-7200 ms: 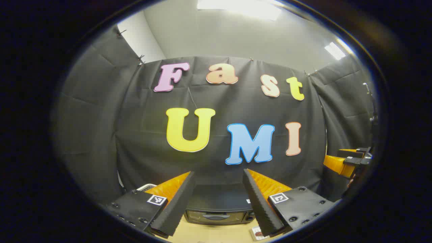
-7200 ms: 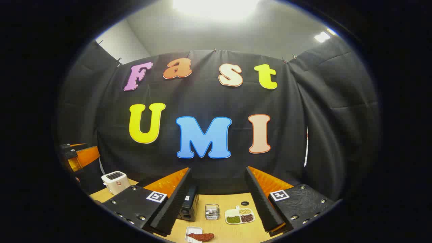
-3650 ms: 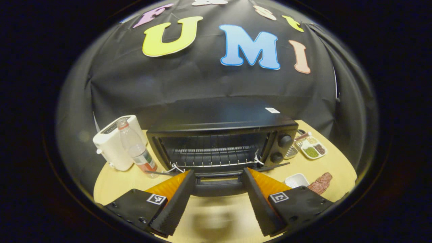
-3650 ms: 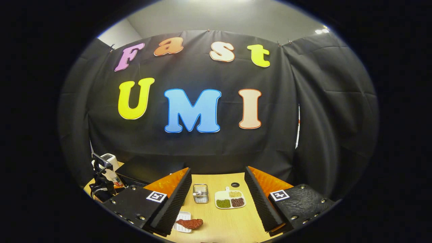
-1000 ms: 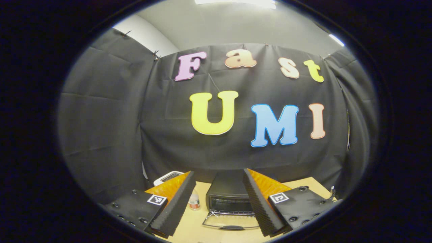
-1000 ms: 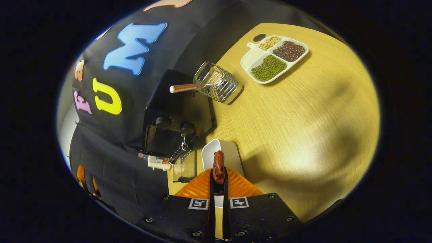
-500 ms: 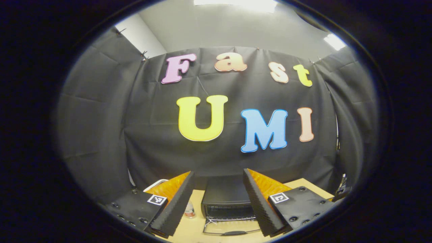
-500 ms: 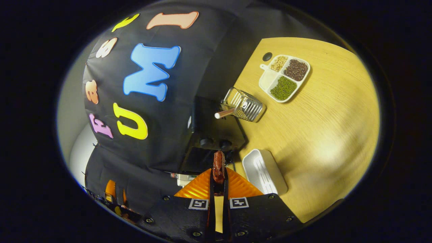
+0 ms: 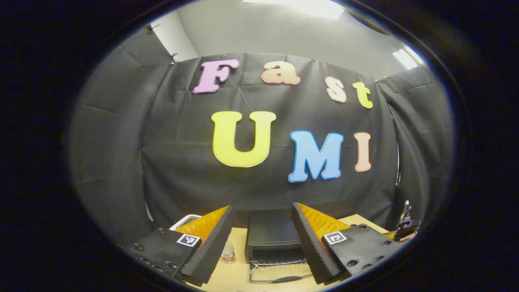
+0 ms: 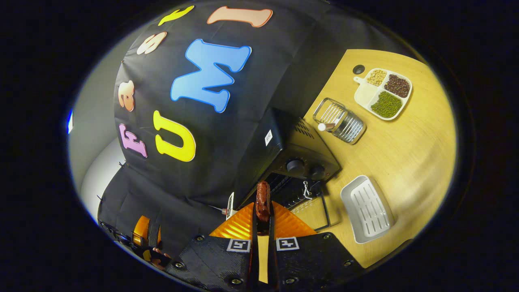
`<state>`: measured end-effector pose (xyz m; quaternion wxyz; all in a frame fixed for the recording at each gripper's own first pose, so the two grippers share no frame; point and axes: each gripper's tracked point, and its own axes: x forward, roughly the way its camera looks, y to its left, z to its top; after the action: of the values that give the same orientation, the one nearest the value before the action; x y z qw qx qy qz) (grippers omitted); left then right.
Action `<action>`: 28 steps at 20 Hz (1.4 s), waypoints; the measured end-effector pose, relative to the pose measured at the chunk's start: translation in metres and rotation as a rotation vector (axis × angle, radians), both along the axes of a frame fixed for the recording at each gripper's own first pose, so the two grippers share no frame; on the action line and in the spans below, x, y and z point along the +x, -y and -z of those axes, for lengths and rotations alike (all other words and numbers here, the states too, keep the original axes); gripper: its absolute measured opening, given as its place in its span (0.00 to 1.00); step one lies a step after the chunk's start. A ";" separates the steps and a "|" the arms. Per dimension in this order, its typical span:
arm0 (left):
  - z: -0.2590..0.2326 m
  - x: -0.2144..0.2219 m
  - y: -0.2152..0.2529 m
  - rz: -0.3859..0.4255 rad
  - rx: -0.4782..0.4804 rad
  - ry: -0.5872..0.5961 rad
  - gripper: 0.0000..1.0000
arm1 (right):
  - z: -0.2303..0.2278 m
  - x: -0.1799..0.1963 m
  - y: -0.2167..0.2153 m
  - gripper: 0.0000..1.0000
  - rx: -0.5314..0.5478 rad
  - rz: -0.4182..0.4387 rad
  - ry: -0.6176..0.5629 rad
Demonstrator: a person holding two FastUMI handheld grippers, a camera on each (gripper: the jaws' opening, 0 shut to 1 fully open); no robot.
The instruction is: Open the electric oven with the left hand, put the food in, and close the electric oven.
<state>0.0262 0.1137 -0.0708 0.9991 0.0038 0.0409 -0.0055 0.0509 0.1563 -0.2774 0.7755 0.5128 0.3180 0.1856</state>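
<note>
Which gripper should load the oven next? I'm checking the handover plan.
Right. The right gripper is already shut on the food and points at the oven, whose door lies open. The left gripper is open, empty and farther back.

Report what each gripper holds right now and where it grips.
The right gripper is shut on the reddish-brown strip of meat, pinching its lower end so the rest sticks out ahead. The left gripper is open and holds nothing.

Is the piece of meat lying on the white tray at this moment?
No, the white tray is bare, and the meat is clamped in the right tool.
</note>
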 end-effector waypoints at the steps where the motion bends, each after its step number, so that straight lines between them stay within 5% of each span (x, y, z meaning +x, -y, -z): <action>1: 0.001 0.000 -0.005 0.001 -0.001 -0.007 0.95 | 0.003 0.006 -0.012 0.08 0.000 -0.010 -0.004; 8: 0.018 -0.009 -0.050 -0.034 -0.038 -0.037 0.95 | 0.037 0.049 -0.087 0.09 0.068 0.001 -0.075; 13: 0.034 -0.021 -0.079 -0.072 -0.030 -0.086 0.99 | 0.075 0.077 -0.121 0.09 0.068 0.087 -0.123; 23: 0.053 -0.025 -0.106 -0.080 -0.030 -0.134 0.99 | 0.111 0.122 -0.141 0.10 0.064 0.216 -0.141; 28: 0.049 -0.015 -0.105 -0.071 -0.060 -0.120 0.99 | 0.126 0.120 -0.126 0.27 -0.107 0.250 -0.162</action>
<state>0.0111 0.2188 -0.1197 0.9941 -0.0279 0.1006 0.0284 0.1707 0.2823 -0.4030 0.7905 0.5198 0.3226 0.0285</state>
